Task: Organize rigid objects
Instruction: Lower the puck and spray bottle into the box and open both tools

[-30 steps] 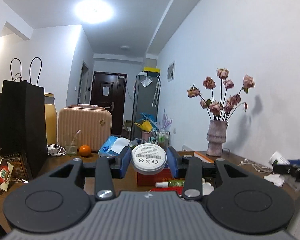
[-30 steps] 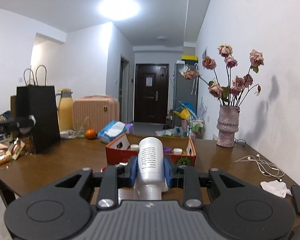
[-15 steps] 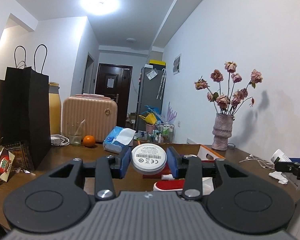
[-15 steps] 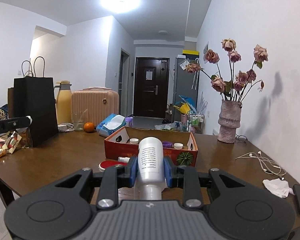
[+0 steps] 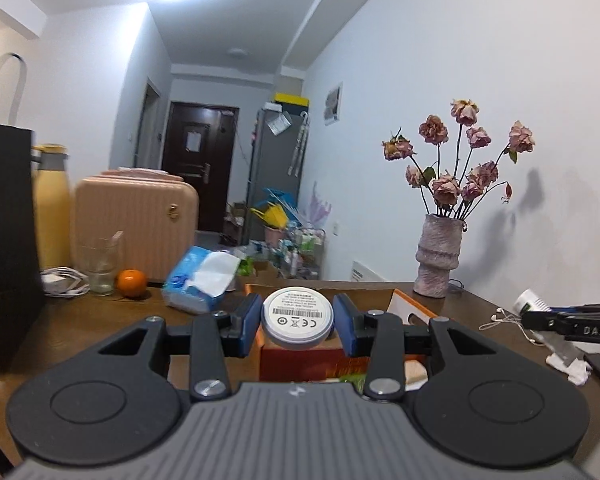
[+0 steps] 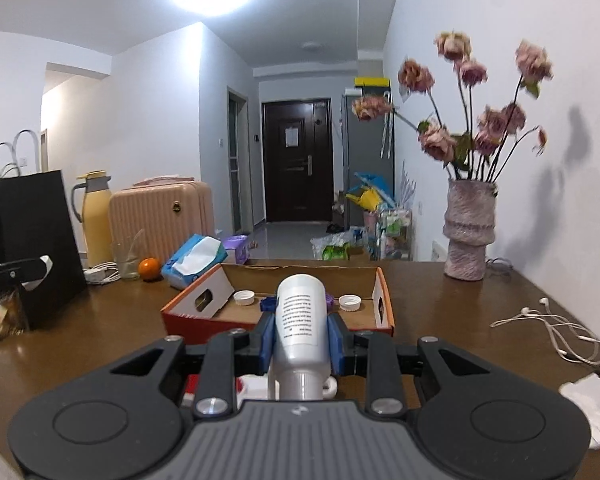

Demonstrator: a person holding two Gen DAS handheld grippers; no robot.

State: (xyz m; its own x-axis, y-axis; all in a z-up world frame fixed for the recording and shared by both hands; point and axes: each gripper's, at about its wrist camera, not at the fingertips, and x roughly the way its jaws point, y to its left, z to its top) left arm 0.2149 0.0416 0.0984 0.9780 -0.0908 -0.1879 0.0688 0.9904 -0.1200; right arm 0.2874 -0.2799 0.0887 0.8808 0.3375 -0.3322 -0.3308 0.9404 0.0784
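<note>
My left gripper (image 5: 297,322) is shut on a round white jar (image 5: 297,317), its labelled bottom facing the camera. It hovers just in front of the orange cardboard box (image 5: 414,308). My right gripper (image 6: 300,328) is shut on a white bottle (image 6: 300,322) that points away, cap end toward the camera. In the right wrist view the open orange box (image 6: 383,300) lies just beyond the bottle, with two white caps (image 6: 244,297) and a purple item inside. The right gripper's tip (image 5: 572,322) shows at the right edge of the left wrist view.
On the brown table (image 6: 100,320) stand a black paper bag (image 6: 32,240), a yellow flask (image 6: 94,216), a pink case (image 6: 164,216), a glass (image 5: 100,264), an orange (image 6: 148,269), a tissue pack (image 6: 196,258) and a vase of dried roses (image 6: 468,236). White earphones (image 6: 556,330) and a white cloth (image 6: 592,400) lie at right.
Both grippers have moved forward across the table toward the orange box, which now looks larger and closer. Each keeps its hold: jar on the left, bottle on the right.
</note>
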